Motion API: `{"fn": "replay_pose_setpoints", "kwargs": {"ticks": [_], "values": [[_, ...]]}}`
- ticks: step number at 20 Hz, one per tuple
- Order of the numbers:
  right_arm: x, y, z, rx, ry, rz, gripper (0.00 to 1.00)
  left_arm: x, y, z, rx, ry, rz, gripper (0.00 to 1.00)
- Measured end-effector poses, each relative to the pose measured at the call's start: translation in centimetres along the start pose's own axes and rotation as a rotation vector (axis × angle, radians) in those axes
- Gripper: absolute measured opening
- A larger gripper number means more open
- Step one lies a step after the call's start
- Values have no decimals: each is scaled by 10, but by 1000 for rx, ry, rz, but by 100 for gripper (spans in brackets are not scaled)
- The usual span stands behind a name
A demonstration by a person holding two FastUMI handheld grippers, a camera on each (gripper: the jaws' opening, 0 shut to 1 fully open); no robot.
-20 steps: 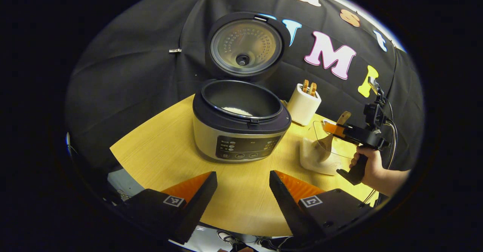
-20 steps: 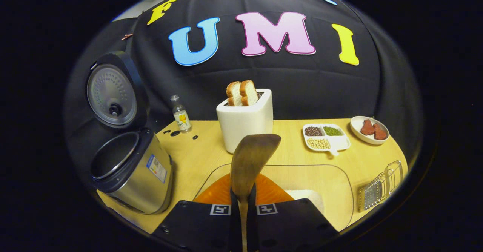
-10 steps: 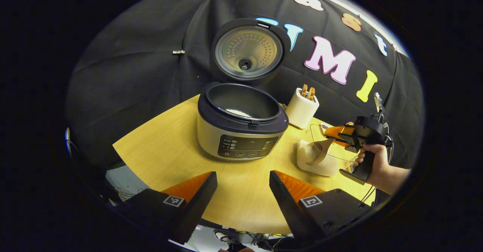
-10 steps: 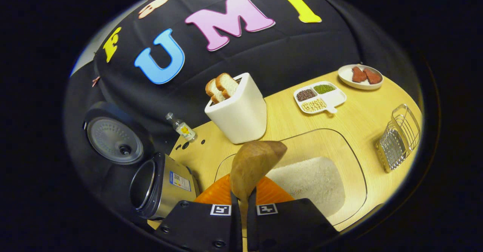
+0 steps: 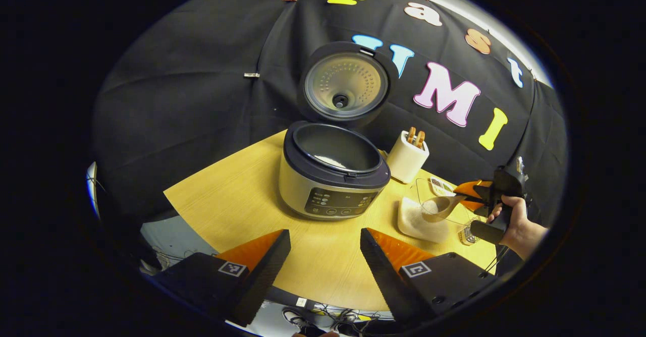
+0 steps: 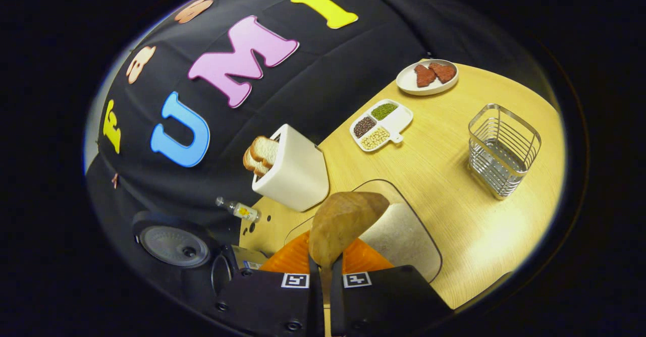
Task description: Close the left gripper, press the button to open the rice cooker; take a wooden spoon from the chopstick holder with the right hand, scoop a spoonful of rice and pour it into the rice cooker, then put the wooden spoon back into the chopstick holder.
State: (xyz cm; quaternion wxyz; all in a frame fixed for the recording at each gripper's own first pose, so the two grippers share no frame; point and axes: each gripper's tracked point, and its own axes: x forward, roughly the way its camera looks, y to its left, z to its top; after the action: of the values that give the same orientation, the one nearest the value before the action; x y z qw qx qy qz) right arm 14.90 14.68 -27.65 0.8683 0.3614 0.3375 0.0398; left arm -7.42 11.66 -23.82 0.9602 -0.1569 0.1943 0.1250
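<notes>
The rice cooker (image 5: 333, 175) stands open on the table, its lid (image 5: 345, 82) upright and a little rice in its pot. My left gripper (image 5: 325, 236) hangs open in front of it, holding nothing. To the right, my right gripper (image 5: 477, 195), held by a hand (image 5: 515, 226), is shut on the wooden spoon (image 5: 439, 206). The spoon's bowl lies over the clear rice container (image 5: 424, 218) with what looks like rice in it. In the right gripper view, the right gripper (image 6: 325, 271) clamps the handle of the spoon (image 6: 345, 218) above the rice container (image 6: 398, 236). The wire chopstick holder (image 6: 502, 148) stands at the right.
A white toaster (image 6: 295, 168) with bread stands behind the rice container. A small bottle (image 6: 237, 209) sits by the cooker's lid (image 6: 174, 246). A divided dish of beans (image 6: 381, 125) and a plate of red pieces (image 6: 426, 77) lie at the back of the table (image 6: 454, 201).
My right gripper has rolled over and dipped the spoon through the rice container. My left gripper has drawn back from the cooker, still open.
</notes>
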Motion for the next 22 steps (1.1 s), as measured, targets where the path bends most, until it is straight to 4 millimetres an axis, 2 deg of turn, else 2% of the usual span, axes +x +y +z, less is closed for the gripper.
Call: {"fn": "replay_pose_setpoints", "kwargs": {"ticks": [5, 10, 14, 19, 22], "values": [[-22, 1, 25, 94, -51, -12, 10, -6, 3, 11, 15, -26, -23, 96], [-38, 23, 40, 212, -87, 10, 10, -11, 4, 30, 67, -66, -57, 95], [-42, 69, 47, 319, -85, 89, 10, -15, 3, 43, 55, -92, -74, 96], [-38, 136, 27, 312, -42, 173, 10, -16, 10, 57, 38, -120, -74, 95], [-31, 175, 3, 279, 1, 214, 10, -18, 19, 65, 27, -135, -62, 96]]}}
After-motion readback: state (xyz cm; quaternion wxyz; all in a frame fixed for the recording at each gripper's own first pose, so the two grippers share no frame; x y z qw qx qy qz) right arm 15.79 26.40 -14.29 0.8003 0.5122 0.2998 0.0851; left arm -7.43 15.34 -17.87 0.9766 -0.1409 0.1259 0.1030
